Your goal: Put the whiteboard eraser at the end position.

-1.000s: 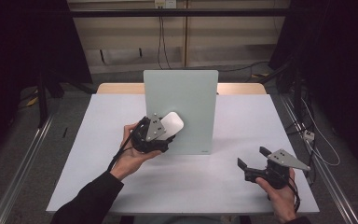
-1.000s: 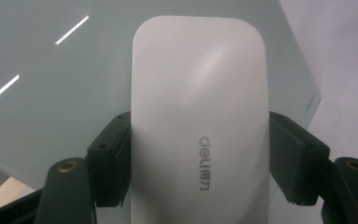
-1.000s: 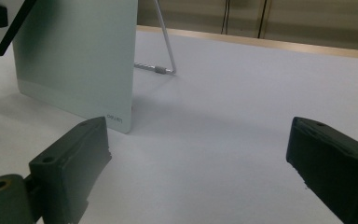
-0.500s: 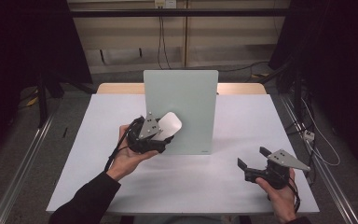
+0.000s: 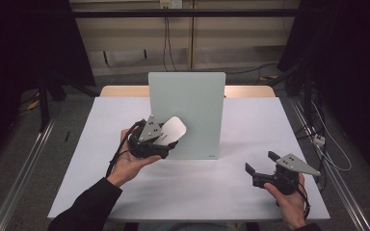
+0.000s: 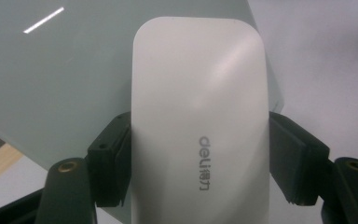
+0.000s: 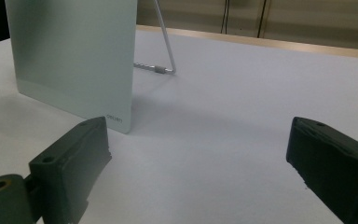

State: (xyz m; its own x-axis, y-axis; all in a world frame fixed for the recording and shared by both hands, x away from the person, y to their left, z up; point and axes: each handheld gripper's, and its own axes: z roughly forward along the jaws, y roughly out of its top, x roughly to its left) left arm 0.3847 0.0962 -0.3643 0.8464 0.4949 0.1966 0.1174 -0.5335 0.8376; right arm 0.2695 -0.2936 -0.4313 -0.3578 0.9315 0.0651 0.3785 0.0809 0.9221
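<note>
A pale green glass board (image 5: pixel 192 108) stands upright on a wire prop in the middle of the white table (image 5: pixel 125 108). My left gripper (image 5: pixel 166 144) is shut on a white oblong eraser (image 5: pixel 171 131) marked deli, held up against the board's lower left part. In the left gripper view the eraser (image 6: pixel 199 126) sits squeezed between both black pads (image 6: pixel 112 161), with the board (image 6: pixel 60 79) behind it. My right gripper (image 5: pixel 260 163) rests open near the table's front right with nothing between its fingers; the right gripper view shows the board (image 7: pixel 74 60) ahead to its left.
The board's wire stand (image 7: pixel 164 51) reaches out behind it. A wooden table edge (image 5: pixel 120 91) shows at the back. Metal rails (image 5: pixel 24 168) run along the floor on the left, and cables (image 5: pixel 318 139) lie on the floor at the right.
My left gripper with the eraser has slid a little down and to the left along the board's face. The right gripper has stayed still.
</note>
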